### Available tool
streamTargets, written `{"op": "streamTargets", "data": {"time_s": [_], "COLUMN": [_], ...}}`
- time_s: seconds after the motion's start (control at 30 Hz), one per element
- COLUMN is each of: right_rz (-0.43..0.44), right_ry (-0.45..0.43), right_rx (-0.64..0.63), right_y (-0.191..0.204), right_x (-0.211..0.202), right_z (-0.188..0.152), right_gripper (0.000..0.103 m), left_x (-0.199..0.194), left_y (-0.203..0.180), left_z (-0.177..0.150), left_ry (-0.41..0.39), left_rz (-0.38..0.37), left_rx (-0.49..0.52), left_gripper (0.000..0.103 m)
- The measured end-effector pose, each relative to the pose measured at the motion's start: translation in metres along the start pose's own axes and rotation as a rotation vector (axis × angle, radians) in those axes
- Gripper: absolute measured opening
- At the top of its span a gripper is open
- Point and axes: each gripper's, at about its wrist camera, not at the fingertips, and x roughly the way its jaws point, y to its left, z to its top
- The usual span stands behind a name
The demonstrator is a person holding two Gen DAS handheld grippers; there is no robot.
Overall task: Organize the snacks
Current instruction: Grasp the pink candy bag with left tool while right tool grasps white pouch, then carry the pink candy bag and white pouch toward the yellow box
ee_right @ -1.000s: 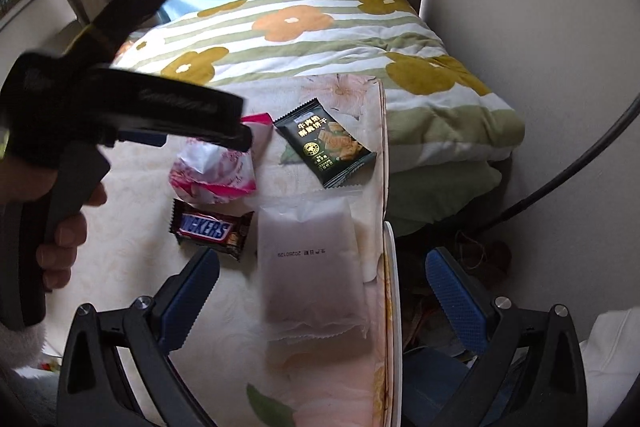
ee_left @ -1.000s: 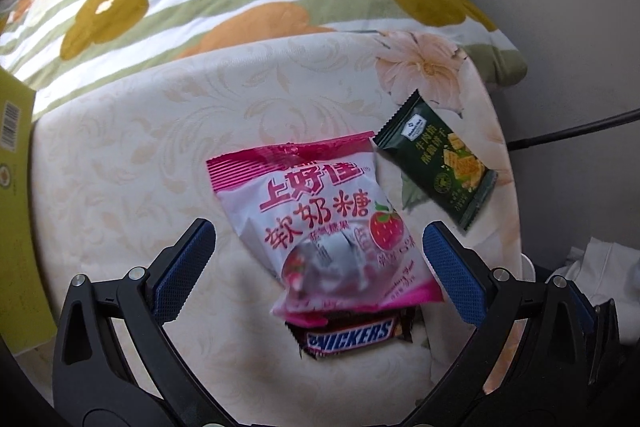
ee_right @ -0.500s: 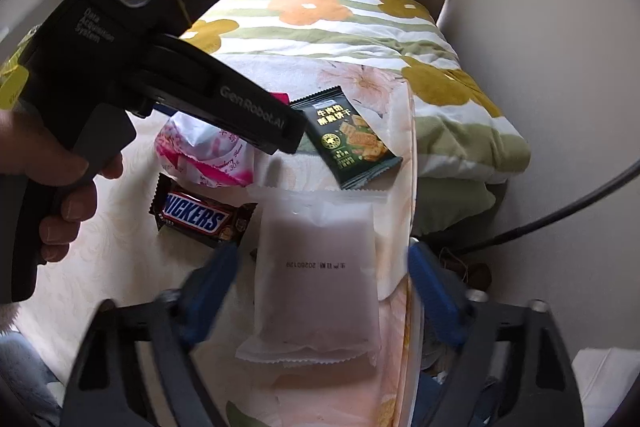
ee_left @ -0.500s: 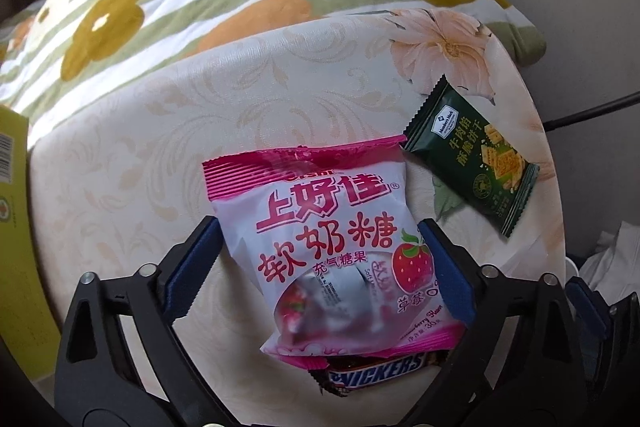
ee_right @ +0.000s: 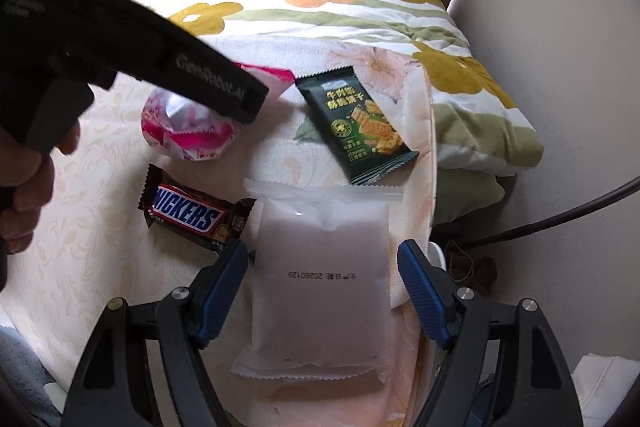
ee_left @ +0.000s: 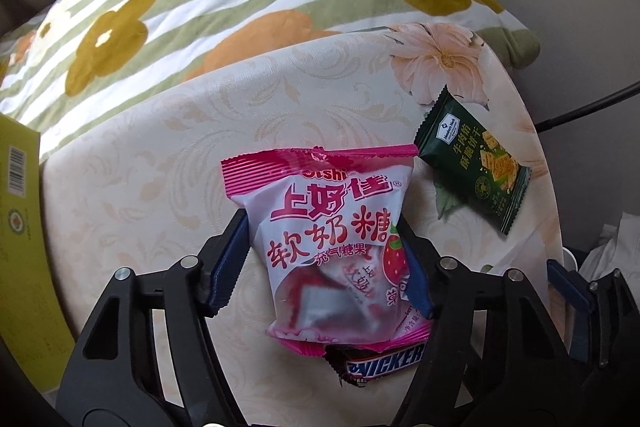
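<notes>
A pink strawberry candy bag (ee_left: 328, 227) lies on the cream cloth, partly over a Snickers bar (ee_left: 384, 367). My left gripper (ee_left: 320, 223) points down over the bag. Its jaws are closing, and the blue pads (ee_left: 228, 259) press the bag's sides. In the right wrist view a white translucent pouch (ee_right: 320, 267) lies between the fingers of my right gripper (ee_right: 322, 247), with a thin gap at each pad. The Snickers bar (ee_right: 188, 215) sits to the pouch's left and the crumpled pink bag (ee_right: 188, 131) behind it. A dark green cracker pack (ee_right: 356, 123) lies beyond the pouch.
The green cracker pack (ee_left: 476, 167) lies near the table's right edge (ee_right: 432, 155). A flowered striped quilt (ee_left: 200, 7) fills the space behind. A yellow-green box (ee_left: 20, 227) stands at the left. A black cable (ee_right: 560, 215) runs over the floor. A hand (ee_right: 24, 195) holds the left tool.
Both pairs of jaws have narrowed from wide open. The left pads have come in against the pink bag. The right gripper has sunk closer over the white pouch.
</notes>
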Motion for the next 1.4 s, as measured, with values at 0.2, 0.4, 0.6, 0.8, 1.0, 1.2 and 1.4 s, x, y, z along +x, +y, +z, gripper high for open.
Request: {"op": "streamTargets", "data": {"time_s": [0.2, 0.4, 0.6, 0.8, 1.0, 1.2, 1.4], "right_rz": [-0.002, 0.021, 0.044, 0.046, 0.04, 0.097, 0.183], "right_ry": [0.034, 0.026, 0.001, -0.054, -0.133, -0.202, -0.267], "right_rx": [0.002, 0.041, 0.064, 0.069, 0.032, -0.026, -0.081], "right_y": [-0.001, -0.009, -0.007, -0.004, 0.004, 0.016, 0.043], "right_x": [0.008, 0.005, -0.008, -0.032, -0.067, -0.106, -0.142], "right_z": [-0.004, -0.004, -0.004, 0.003, 0.016, 0.043, 0.076], "right_gripper": [0.064, 0.059, 0.058, 0.058, 0.058, 0.058, 0.058], "left_x": [-0.003, -0.01, -0.025, -0.057, -0.112, -0.178, -0.229], "left_y": [0.002, 0.005, 0.008, 0.016, 0.037, 0.072, 0.121], "left_z": [-0.001, -0.004, -0.007, -0.01, -0.021, -0.04, -0.063], "left_ry": [-0.003, -0.009, -0.038, -0.096, -0.201, -0.309, -0.383], "left_rz": [-0.002, -0.001, -0.002, -0.009, -0.013, 0.011, 0.074], "left_rx": [-0.003, -0.012, -0.018, -0.05, -0.118, -0.215, -0.302], "left_gripper": [0.061, 0.06, 0.06, 0.06, 0.06, 0.06, 0.06]}}
